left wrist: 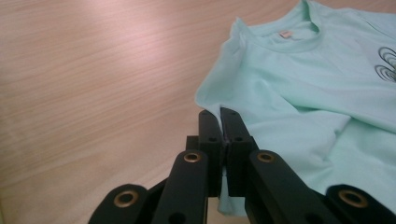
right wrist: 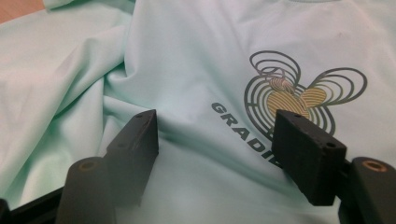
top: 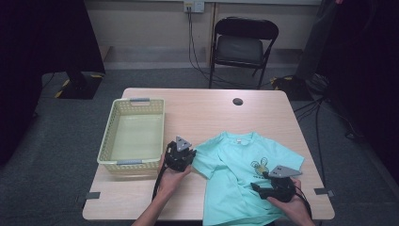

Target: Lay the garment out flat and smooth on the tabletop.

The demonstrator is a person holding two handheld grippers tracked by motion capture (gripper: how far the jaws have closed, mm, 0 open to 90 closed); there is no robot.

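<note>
Your left tongs point(left wrist: 219, 122) pinching mint T-shirt point(top: 244, 174) sleeve, right tongs point(right wrist: 217, 154) spread above print, pale wood surface point(top: 202, 110), yellow basket point(top: 134, 101), folding chair point(top: 242, 47) behind.

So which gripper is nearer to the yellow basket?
Left. The left gripper is just right of the yellow basket, clamped on the mint T-shirt sleeve; the right gripper hovers open over the shirt's chest print.

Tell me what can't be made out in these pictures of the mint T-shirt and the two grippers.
- T-shirt hem: cut off by the bottom edge of the high view.
- Printed word on the chest: its end sits behind the right gripper jaw in the right gripper view.
- Neck label: too small to read in the left gripper view.
- Sleeve edge in the left gripper: the shut jaws cover the pinched part.
- Basket near wall: seen from above, its outside is hidden.
</note>
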